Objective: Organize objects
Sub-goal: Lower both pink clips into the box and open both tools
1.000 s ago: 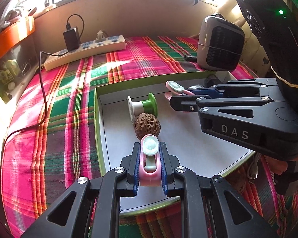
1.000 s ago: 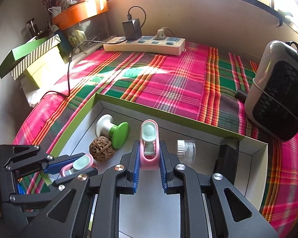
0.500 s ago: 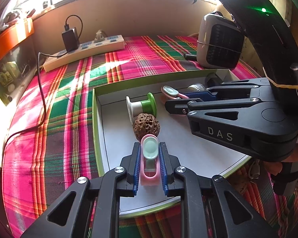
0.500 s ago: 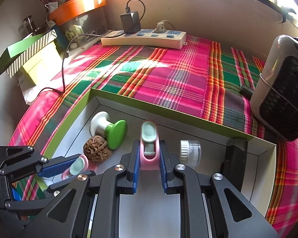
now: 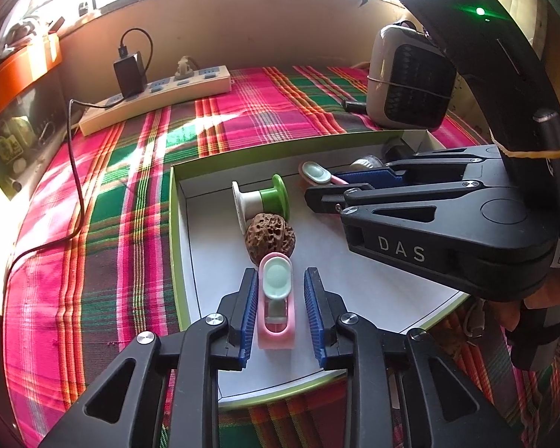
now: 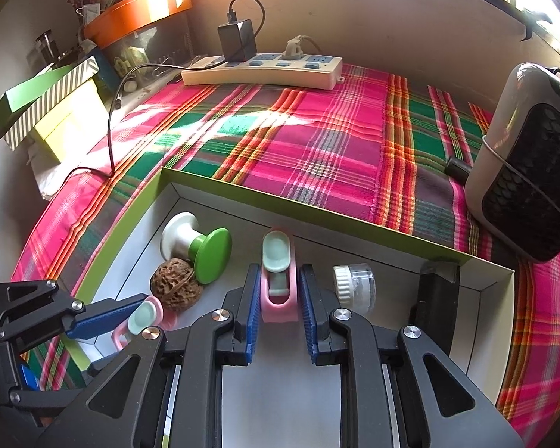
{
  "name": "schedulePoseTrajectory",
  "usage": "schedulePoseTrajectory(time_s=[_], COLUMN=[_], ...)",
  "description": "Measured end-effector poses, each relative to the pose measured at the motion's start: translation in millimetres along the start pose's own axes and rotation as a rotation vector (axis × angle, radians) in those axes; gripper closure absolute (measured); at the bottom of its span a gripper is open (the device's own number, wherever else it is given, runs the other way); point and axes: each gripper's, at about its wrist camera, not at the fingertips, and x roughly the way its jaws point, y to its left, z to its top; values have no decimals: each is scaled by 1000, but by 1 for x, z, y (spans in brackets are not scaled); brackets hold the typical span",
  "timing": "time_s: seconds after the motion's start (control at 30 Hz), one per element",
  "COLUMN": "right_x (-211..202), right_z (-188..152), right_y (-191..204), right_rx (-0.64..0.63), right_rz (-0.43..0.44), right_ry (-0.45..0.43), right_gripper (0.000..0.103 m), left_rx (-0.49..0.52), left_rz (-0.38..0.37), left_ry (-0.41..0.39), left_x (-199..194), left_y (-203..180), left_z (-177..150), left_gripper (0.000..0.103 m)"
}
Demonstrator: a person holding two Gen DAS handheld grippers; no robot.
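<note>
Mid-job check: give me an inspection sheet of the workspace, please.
Surface: plaid cloth, green-rimmed box on it.
Job's things: first clip, second clip (both pink), spool, walnut, small jar, black block, all in box.
Clutter: striped box off-cloth.
Grippers: left gripper open round first clip; right gripper barely open round second clip; both jaws just opening.
Cables: charger cable from power strip trails across cloth.
Surroundings: heater, orange shelf.

Both grippers black plastic, blue ribbed pads (image 5: 248, 310), silver screws; right gripper (image 5: 319, 190) marked "DAS", green LED upper right; left gripper (image 5: 278, 311) alike.
</note>
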Motion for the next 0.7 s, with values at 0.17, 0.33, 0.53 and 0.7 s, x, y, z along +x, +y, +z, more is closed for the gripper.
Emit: schedulePoseTrajectory(time_s=[0.17, 0.33, 0.53, 0.7], right_x=[-2, -7, -16, -27], right_z=[-1, -2, -6, -11], right_y=[0, -3, -5, -2], right_rx=[3, 20, 41, 38], right_rz=[-4, -2, -2, 14], right_ry=[-5, -18, -34, -51], right_gripper=[68, 67, 66, 66], left_rx=[-10, -5, -18, -37], left_rz=[-4, -3, 5, 7], left_ry=[2, 4, -2, -12], left_x=[-1, -3, -10, -17], left_y=[0, -1, 1, 3], left_z=[1, 0, -2, -5], left_gripper=[75, 74, 71, 69])
